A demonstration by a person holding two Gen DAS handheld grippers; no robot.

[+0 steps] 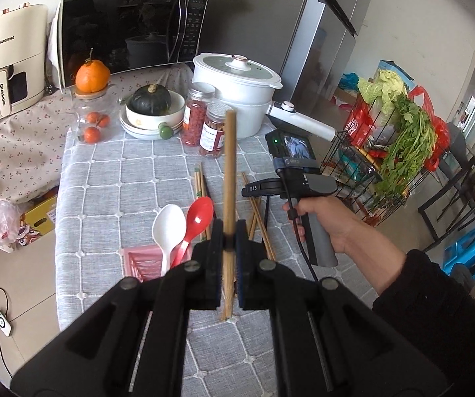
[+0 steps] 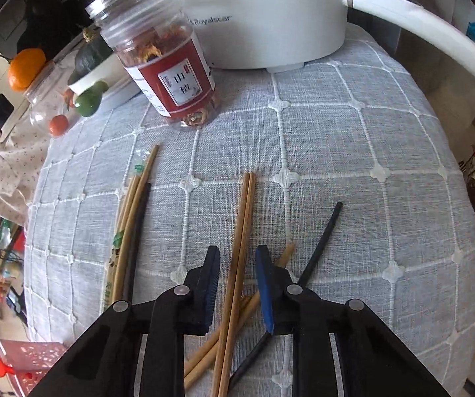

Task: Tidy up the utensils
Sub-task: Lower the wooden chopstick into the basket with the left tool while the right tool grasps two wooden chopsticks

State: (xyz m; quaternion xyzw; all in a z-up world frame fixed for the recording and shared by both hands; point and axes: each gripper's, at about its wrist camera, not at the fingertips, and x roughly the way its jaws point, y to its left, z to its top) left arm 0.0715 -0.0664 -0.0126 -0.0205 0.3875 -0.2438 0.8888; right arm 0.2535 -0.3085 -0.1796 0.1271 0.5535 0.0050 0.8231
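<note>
Two grippers: L gripper clamped on wooden chopstick, R gripper narrow, pads straddling chopstick pair, no contact.

A table covered by a grey woven cloth with a white grid carries loose brown wooden chopsticks, a black chopstick, a clear plastic jar with a red label, a white electric pot and a pink slotted plastic basket.

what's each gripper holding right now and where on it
Left gripper clamps wooden chopsticks near their lower end. Right gripper straddles a chopstick pair; pads not touching.
</note>
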